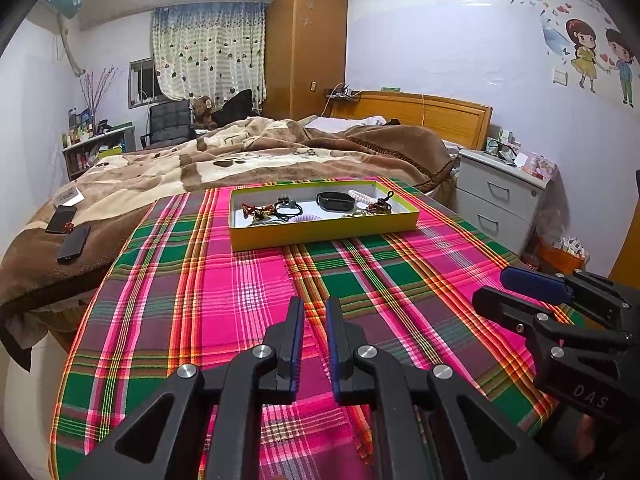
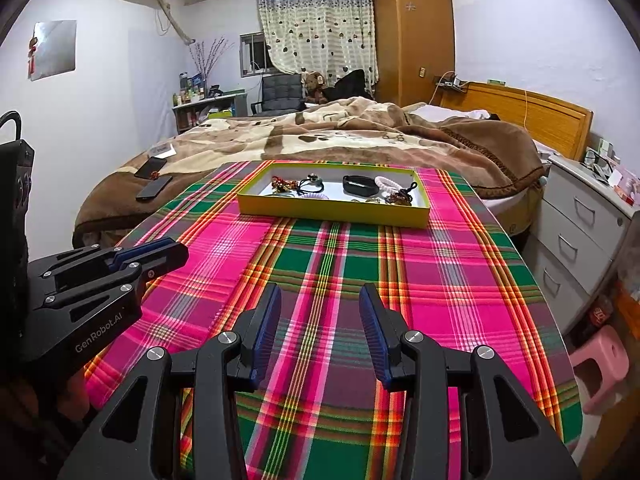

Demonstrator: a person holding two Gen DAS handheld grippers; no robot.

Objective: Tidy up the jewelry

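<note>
Jewelry [image 1: 320,208] in yellow tray [image 1: 324,232], well ahead of both grippers on plaid cloth [image 1: 248,280], L gripper [image 1: 315,308] fingers nearly together w/ narrow gap, empty, R gripper [image 2: 320,296] fingers apart, empty, over cloth beside L.

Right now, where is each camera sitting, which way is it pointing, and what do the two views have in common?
Left wrist: rides the left gripper, low over the plaid tablecloth, facing the yellow tray and the bed; its own fingers sit close together, and the right gripper shows at right.
Right wrist: rides the right gripper, facing the same way; its fingers are spread apart, and the left gripper shows at left.
Shared: tray, tablecloth, bed, wardrobe, curtain.
</note>
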